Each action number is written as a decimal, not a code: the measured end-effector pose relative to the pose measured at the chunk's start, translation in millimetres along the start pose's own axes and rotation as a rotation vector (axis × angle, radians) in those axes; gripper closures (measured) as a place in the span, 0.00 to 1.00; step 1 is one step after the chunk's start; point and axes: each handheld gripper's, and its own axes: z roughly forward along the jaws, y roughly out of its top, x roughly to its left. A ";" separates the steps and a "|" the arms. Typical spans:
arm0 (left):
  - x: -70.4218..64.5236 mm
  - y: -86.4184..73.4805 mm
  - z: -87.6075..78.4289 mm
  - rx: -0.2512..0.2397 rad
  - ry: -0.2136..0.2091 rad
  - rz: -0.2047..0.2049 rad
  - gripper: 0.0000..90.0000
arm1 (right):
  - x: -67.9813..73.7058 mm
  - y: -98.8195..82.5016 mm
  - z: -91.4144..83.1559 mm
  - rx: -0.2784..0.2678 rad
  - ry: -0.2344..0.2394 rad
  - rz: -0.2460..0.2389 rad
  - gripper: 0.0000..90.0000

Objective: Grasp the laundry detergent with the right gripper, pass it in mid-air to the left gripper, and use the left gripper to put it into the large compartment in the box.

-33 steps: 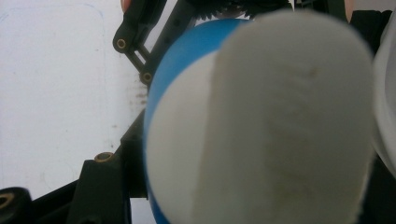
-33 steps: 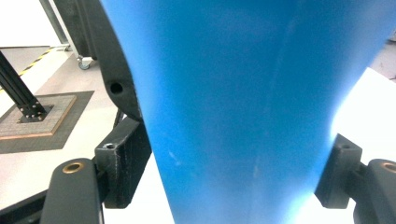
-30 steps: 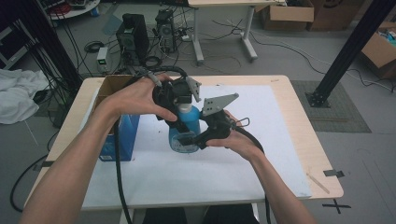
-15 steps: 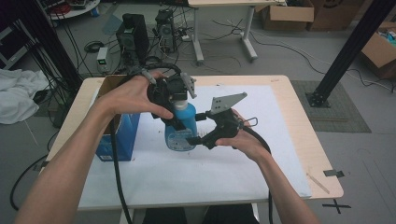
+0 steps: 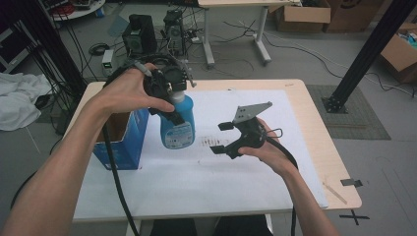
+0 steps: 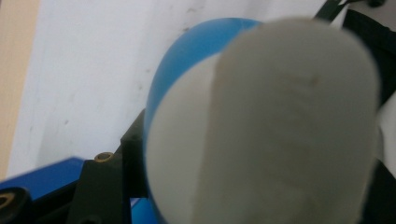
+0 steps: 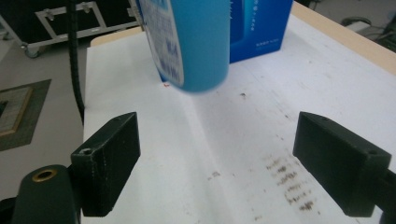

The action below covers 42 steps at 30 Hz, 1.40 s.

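Observation:
A blue bottle (image 5: 178, 123) with a white cap and a printed label hangs in the air above the white sheet, just right of the blue box (image 5: 123, 140). My left gripper (image 5: 169, 96) is shut on its neck from above. In the left gripper view the white cap (image 6: 280, 130) looms close and blurred, with the blue body (image 6: 187, 51) behind it. My right gripper (image 5: 222, 137) is open, held low to the right of the bottle and apart from it. In the right gripper view the bottle's base (image 7: 196, 46) floats beyond the spread jaws.
The open blue box stands at the table's left side. A white sheet (image 5: 236, 187) covers most of the wooden table (image 5: 319, 132), with dark smudges near its middle. Cables trail from both grippers. Beyond the table are floor equipment, another desk and cardboard boxes.
My left gripper has lifted the bottle up and to the left, toward the blue box. My right gripper let go of it, opened and drew back to the right.

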 end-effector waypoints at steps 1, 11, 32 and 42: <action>2.0 -1.5 -2.1 0.000 0.005 -0.024 0.43 | -1.2 -2.4 -3.0 0.005 -0.011 0.006 0.16; 23.9 -19.8 -29.4 0.000 0.041 -0.299 0.43 | -5.7 -13.4 -8.9 0.079 -0.120 0.035 0.17; 61.9 -69.5 -58.6 -0.004 0.211 -0.810 0.44 | -19.8 -38.5 -13.1 0.155 -0.242 0.130 0.17; 69.8 -92.2 -68.4 -0.007 0.260 -0.938 0.44 | -22.9 -41.7 -14.2 0.172 -0.275 0.140 0.17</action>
